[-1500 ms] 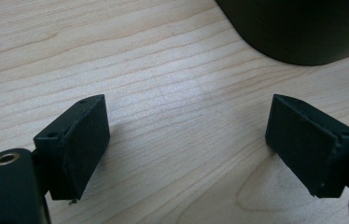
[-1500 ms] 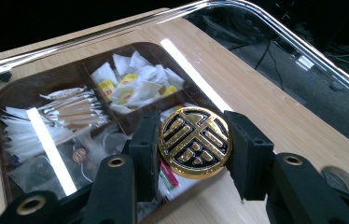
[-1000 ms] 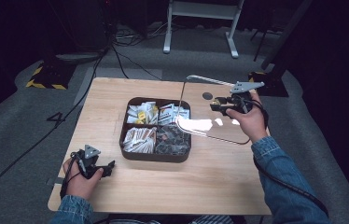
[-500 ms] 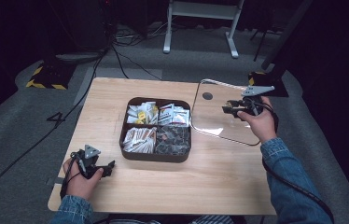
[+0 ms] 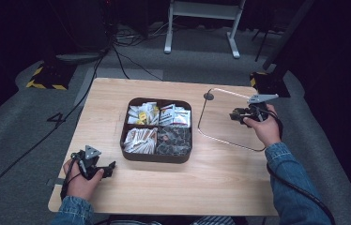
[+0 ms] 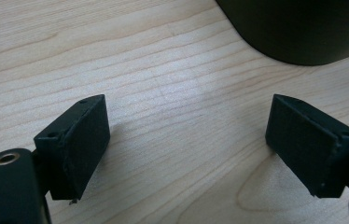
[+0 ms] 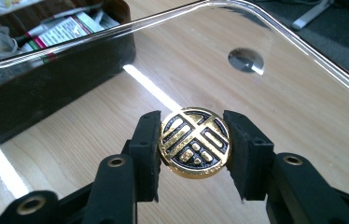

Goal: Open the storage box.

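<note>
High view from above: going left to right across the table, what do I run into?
Left gripper → dark four-compartment tray of packets → clear lid → right gripper, gripping the lid's gold knob.

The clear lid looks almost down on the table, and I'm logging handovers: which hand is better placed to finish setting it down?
Right. The right gripper has its jaws clamped on the lid's gold knob, while the left gripper rests open near the table's front-left edge.
</note>
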`<state>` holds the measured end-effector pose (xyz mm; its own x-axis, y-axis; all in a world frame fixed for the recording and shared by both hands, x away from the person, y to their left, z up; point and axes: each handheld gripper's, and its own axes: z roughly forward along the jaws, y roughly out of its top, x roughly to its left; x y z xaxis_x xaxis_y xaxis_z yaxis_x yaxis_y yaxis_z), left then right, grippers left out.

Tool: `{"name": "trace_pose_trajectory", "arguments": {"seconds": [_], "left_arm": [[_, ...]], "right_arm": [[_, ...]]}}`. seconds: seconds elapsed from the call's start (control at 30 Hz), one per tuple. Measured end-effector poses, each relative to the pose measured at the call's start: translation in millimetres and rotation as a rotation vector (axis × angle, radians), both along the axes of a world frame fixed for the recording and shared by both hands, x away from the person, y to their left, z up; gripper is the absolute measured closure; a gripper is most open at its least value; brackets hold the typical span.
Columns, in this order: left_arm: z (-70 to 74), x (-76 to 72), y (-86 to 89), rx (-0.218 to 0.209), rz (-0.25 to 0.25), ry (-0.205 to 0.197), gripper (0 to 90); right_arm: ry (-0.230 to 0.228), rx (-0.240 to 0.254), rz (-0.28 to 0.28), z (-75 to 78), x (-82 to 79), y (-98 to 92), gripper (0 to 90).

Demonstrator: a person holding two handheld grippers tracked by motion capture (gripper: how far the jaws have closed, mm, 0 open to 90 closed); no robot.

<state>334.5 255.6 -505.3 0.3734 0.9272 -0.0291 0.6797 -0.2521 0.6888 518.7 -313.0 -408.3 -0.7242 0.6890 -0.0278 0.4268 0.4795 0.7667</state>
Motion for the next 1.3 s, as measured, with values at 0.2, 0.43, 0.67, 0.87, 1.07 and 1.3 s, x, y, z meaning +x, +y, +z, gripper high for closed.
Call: {"name": "trace_pose_trajectory", "arguments": {"seconds": [0.2,0.43,0.67,0.87,1.07,1.3], "left_arm": [[0.0,0.0,0.0,0.0,0.0,0.0,14.1],[0.0,0.0,0.0,0.0,0.0,0.0,14.1],[0.0,0.0,0.0,0.0,0.0,0.0,14.1],[0.0,0.0,0.0,0.0,0.0,0.0,14.1],[0.0,0.0,0.0,0.0,0.0,0.0,14.1],[0.0,0.0,0.0,0.0,0.0,0.0,14.1]], "right_arm": [[0.034,0.001,-0.015,-17.7,1.0,-3.7,58.5],[0.073,0.007,-0.025,-36.6,1.0,-5.0,58.5],[0.095,0.019,-0.041,-52.7,0.6,-5.8,58.4],[0.11,0.014,-0.047,-64.3,0.3,-6.5,58.5],[0.121,0.015,-0.053,-71.9,-0.1,-6.8,58.4],[0.121,-0.003,-0.054,-78.8,-0.5,-6.3,58.4]]}}
